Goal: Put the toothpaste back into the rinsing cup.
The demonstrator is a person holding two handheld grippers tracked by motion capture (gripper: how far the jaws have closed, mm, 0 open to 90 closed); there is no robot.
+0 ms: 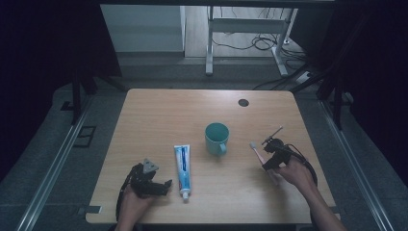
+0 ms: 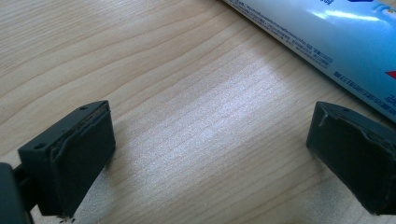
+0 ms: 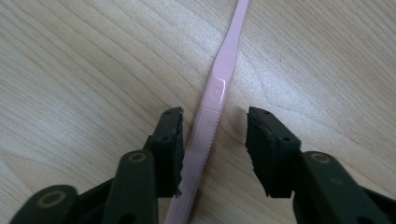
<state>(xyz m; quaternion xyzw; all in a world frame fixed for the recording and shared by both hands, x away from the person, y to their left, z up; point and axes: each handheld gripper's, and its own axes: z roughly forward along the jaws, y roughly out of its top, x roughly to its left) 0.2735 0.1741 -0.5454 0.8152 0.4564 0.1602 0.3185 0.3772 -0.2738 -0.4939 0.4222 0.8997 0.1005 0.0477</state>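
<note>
Right hand-held gripper (image 3: 214,140) low over the pale wooden table (image 3: 84,70), jaws apart. Pink toothbrush (image 3: 219,88) flat on the wood, handle running between the jaws from near to far. Left pad touching or just beside the ribbed grip; right pad clearly apart, bare wood between. Brush head beyond the far edge, out of frame.

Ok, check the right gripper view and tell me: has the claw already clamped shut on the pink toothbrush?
No: the pink toothbrush lies between the right claw pads, with a clear gap on one side.
</note>
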